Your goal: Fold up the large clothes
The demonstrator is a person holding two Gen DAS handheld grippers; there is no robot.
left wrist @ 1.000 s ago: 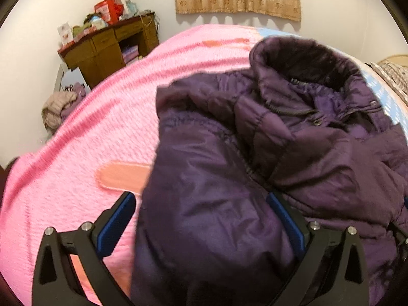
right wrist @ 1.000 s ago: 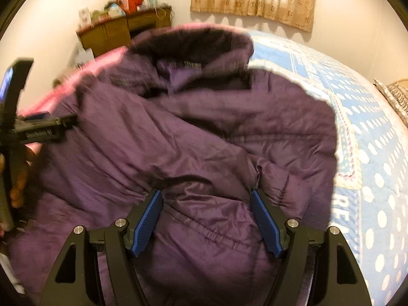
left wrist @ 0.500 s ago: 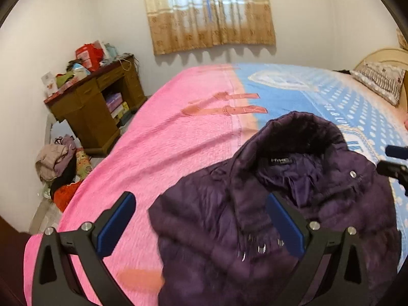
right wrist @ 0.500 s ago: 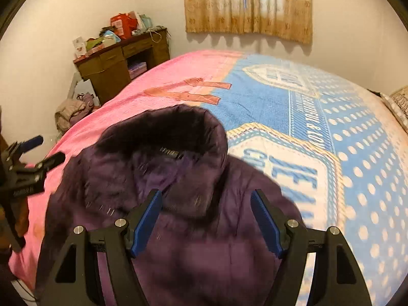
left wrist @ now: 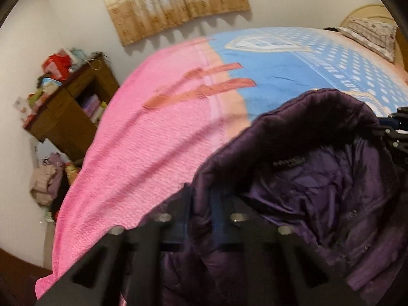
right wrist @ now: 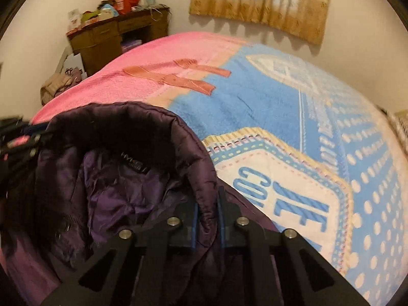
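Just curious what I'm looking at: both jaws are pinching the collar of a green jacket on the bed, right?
Not quite: the jacket is dark purple, not green, as the right wrist view shows. Both jaws do pinch its collar, over the bed.

A wide bed [right wrist: 293, 117] carries a fuzzy blanket, pink on one side [left wrist: 142, 153] and pale blue with white dots on the other; a dark purple quilted jacket [right wrist: 132, 186] lies on it, and what seems a striped pillow [left wrist: 369, 33] at the far end.
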